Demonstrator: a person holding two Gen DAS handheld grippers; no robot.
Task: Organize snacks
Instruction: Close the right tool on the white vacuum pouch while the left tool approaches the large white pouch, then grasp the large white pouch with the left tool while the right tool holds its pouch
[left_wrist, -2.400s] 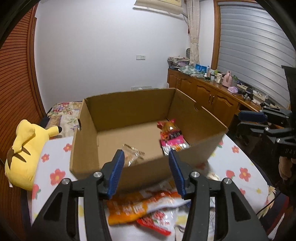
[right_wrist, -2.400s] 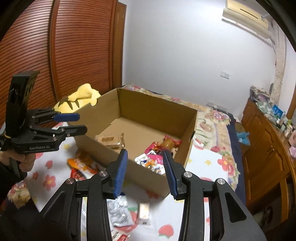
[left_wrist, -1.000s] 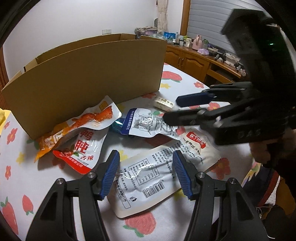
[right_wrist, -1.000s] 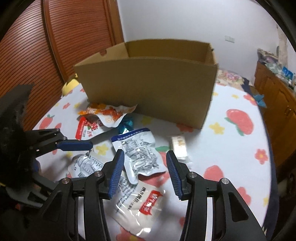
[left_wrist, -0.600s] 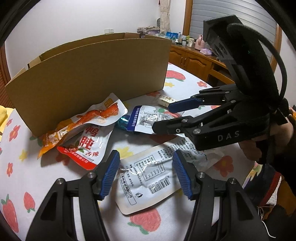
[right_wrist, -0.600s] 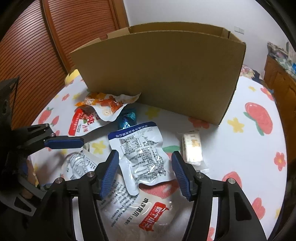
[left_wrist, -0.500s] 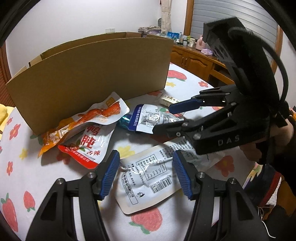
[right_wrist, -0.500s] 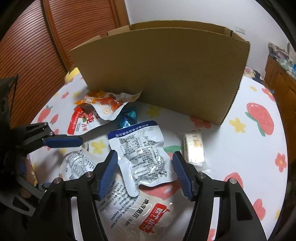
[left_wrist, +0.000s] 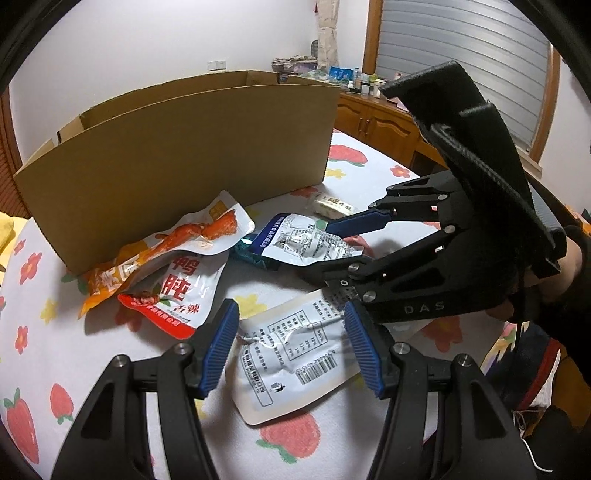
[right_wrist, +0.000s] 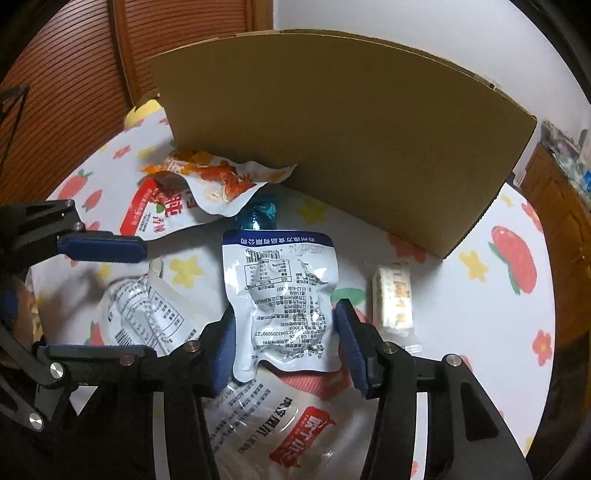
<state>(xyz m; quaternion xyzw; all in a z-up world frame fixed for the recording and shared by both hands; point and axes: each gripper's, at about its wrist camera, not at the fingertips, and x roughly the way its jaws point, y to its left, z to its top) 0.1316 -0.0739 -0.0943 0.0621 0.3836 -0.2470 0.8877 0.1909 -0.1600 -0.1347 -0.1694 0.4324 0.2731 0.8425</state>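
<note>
Holding both tools low over the tablecloth (left_wrist: 110, 354), you have your left gripper (left_wrist: 291, 350) about half open and empty, its blue pads straddling, without touching, the white pouch with the barcode (left_wrist: 291, 354) that lies flat nearest you. Your right gripper (right_wrist: 284, 343) is closing around the near end of the blue-topped silver pouch (right_wrist: 280, 291); the pouch sits between the jaws, and whether the pads already press it cannot be told. Under that pouch's near edge lies a third flat pack, the white pouch with the red label (right_wrist: 280, 424). Six loose snacks can be counted outside the box: these three, then the small pale wrapped bar (right_wrist: 393, 301) to the right, the teal foil sweet (right_wrist: 260, 214) just beyond the silver pouch, and farther left the overlapping pair counted as two, a red-and-white pouch (left_wrist: 173, 295) beneath an orange pouch (left_wrist: 184, 236), making seven. One cardboard box (left_wrist: 177, 162) stands upright behind them all, its near wall just beside the orange pouch. One yellow plush toy (right_wrist: 142, 110) peeks out past the box's left corner.
</note>
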